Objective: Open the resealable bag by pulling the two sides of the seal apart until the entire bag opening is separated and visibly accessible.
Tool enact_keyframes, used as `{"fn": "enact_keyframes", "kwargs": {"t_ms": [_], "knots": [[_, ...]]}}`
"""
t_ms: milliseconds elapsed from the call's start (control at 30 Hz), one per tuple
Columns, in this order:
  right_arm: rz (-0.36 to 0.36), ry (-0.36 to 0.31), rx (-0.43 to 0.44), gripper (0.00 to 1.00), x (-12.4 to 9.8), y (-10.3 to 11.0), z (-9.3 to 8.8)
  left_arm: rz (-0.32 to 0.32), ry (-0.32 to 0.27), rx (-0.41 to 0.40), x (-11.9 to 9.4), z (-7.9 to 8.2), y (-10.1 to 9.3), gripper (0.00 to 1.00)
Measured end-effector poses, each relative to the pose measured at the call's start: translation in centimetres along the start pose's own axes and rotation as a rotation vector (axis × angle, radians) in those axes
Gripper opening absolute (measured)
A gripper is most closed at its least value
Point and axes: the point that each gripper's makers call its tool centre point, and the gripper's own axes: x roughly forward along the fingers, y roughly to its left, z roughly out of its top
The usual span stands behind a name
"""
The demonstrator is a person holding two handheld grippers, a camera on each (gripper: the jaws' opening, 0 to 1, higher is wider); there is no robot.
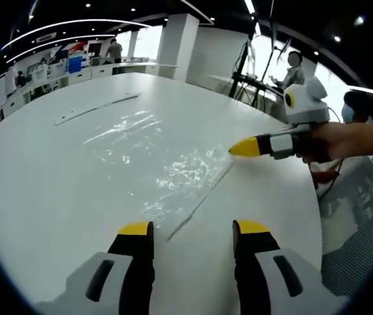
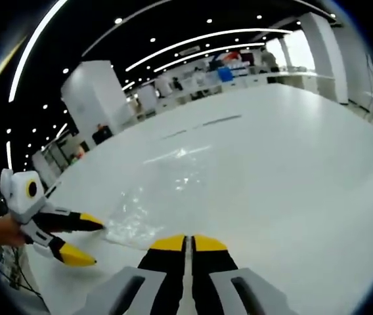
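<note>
We see one clear resealable bag (image 1: pixel 148 164) flat on the white tabletop (image 1: pixel 42 190) | left gripper (image 1: pixel 193 229) jaws apart | right gripper (image 2: pixel 188 241) jaws together at the bag's corner

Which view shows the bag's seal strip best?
The left gripper view: the bag lies spread on the table, and its seal strip runs as a clear line toward the left gripper. In the right gripper view the bag is a low glare patch, its near edge at the shut right gripper.

Right gripper (image 2: pixel 187 243), jaws closed on edge of clear bag (image 2: pixel 150 203), bag flat on white table (image 2: pixel 291 164), left gripper (image 2: pixel 91 244) open beside bag corner
</note>
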Motion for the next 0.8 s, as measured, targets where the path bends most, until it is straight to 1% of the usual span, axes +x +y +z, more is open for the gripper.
{"fn": "enact_keyframes", "kwargs": {"t_ms": [167, 200, 267, 400, 467, 533, 633, 800], "knots": [[0.022, -0.014, -0.001, 0.0, -0.5, 0.7, 0.6, 0.007, 0.008, 0.019, 0.1, -0.1, -0.1, 0.46], [0.024, -0.019, 0.004, 0.0, -0.5, 0.8, 0.7, 0.012, 0.011, 0.024, 0.0, -0.2, 0.0, 0.46], [0.029, -0.019, -0.003, 0.0, -0.6, 1.1, 0.8, 0.045, 0.021, 0.049, -0.1, -0.4, 0.4, 0.47], [0.033, -0.031, 0.001, 0.0, -0.9, 1.6, 1.2, 0.042, 0.027, 0.06, -0.4, -0.6, 0.2, 0.47], [0.033, -0.04, 0.01, 0.0, -1.2, 1.8, 1.5, 0.054, 0.035, 0.085, -0.6, -0.8, 0.3, 0.48], [0.039, -0.049, 0.02, 0.0, -1.4, 2.2, 1.8, 0.085, 0.045, 0.14, -1.0, -0.7, 0.7, 0.48], [0.048, -0.061, 0.025, 0.0, -1.7, 2.6, 2.2, 0.125, 0.05, 0.192, -1.4, -0.5, 1.1, 0.49], [0.063, -0.077, 0.035, 0.0, -2.3, 3.6, 2.6, 0.127, 0.064, 0.261, -1.6, -0.4, 0.7, 0.49]]}}
